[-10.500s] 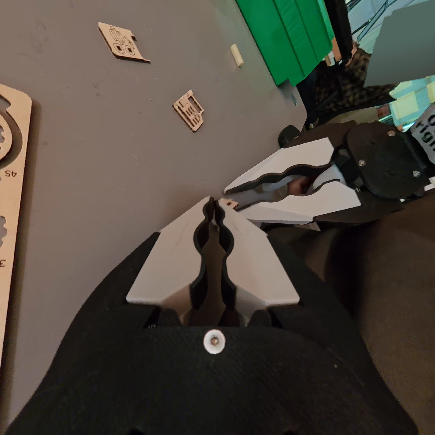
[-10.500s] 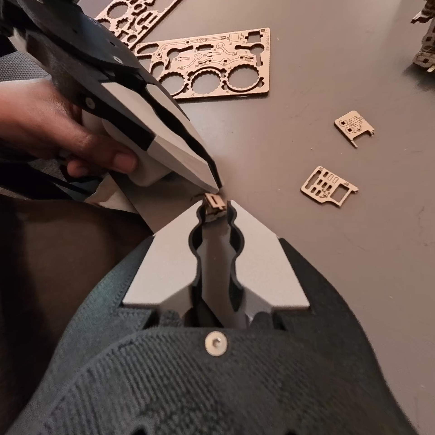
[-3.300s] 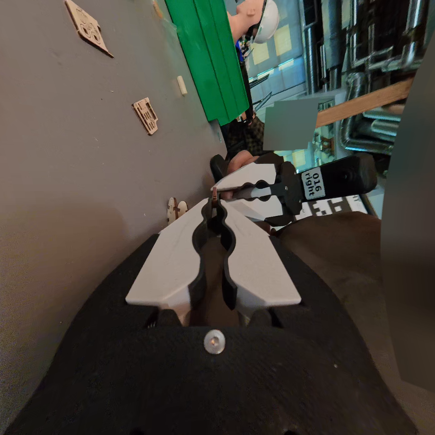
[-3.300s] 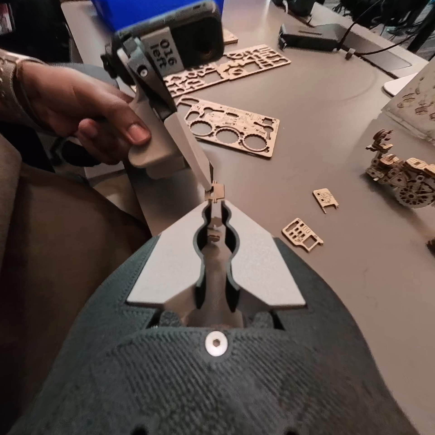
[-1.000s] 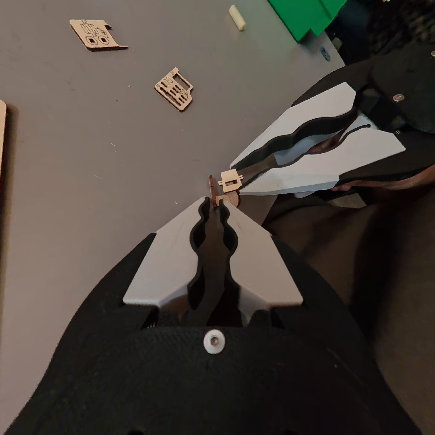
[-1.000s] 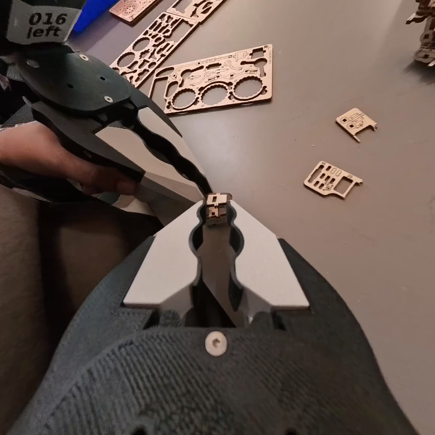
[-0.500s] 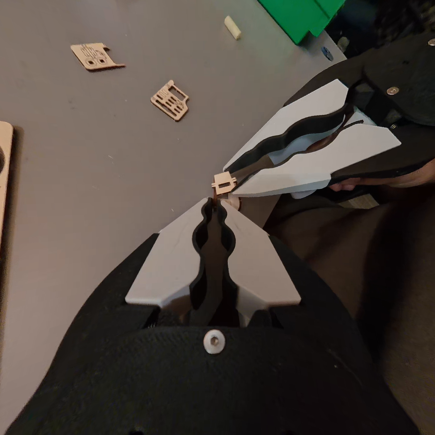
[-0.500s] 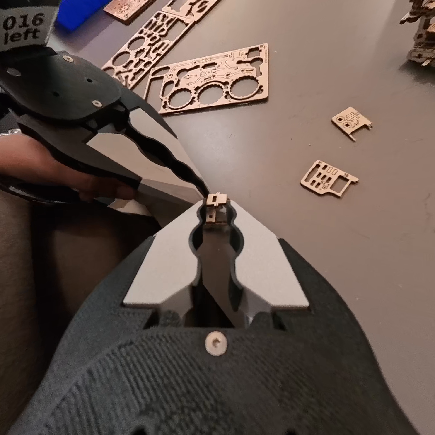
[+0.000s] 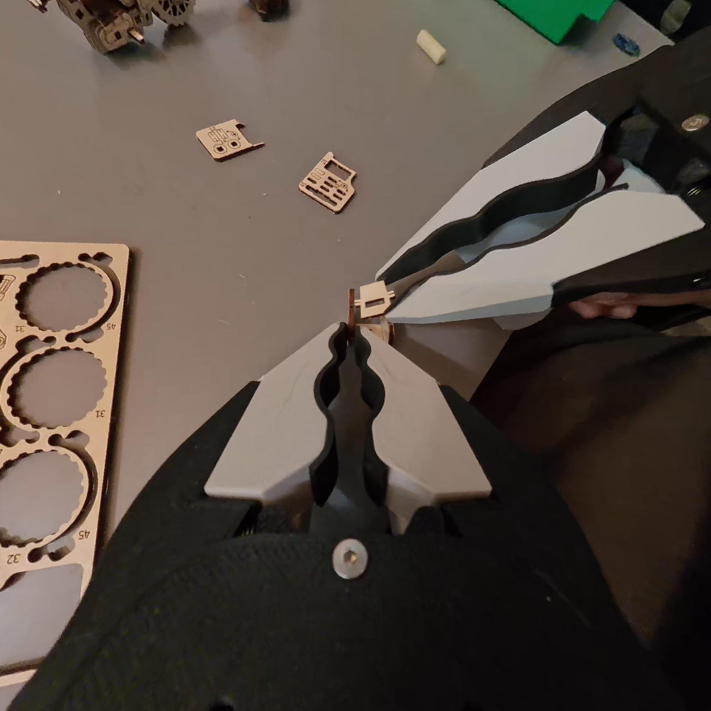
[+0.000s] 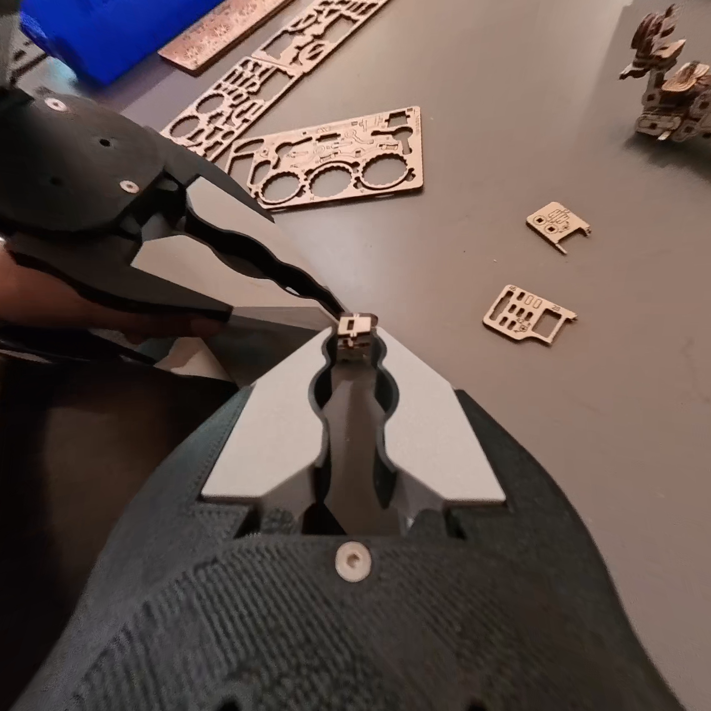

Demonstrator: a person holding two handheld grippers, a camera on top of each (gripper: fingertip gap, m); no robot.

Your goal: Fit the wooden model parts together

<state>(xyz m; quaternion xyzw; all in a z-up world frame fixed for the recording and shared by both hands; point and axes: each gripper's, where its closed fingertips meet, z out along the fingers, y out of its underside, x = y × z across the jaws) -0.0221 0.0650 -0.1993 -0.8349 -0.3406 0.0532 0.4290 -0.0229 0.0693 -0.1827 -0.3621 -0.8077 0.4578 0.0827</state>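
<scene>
My right gripper [image 10: 354, 340] is shut on a small wooden assembly [image 10: 354, 330], a pale slotted plate with side pieces. In the left wrist view this gripper [image 9: 384, 304] comes in from the right with the slotted plate [image 9: 375, 302] at its tips. My left gripper [image 9: 352, 331] is shut on a thin wooden part [image 9: 351, 309], seen edge-on, which touches the end tabs of the slotted plate. In the right wrist view the left gripper [image 10: 338, 312] reaches in from the left and meets the assembly. Both are held just over the table's near edge.
On the grey table lie a punched part sheet [image 9: 57, 384] [image 10: 338, 161], two small sheet fragments [image 9: 227, 140] [image 9: 329, 186], a built wooden model [image 10: 677, 100], a white peg [image 9: 431, 46], a blue bin [image 10: 96, 34] and a green box [image 9: 558, 15]. A person's hands hold both grippers. Left and right tips are no more than a few centimetres apart. Both grippers' tips are roughly 20 centimetres from the built wooden model [image 10: 677, 100].
Both grippers have stayed shut with the parts pressed together at their tips. Both have tilted and shifted a little, so more of the table shows.
</scene>
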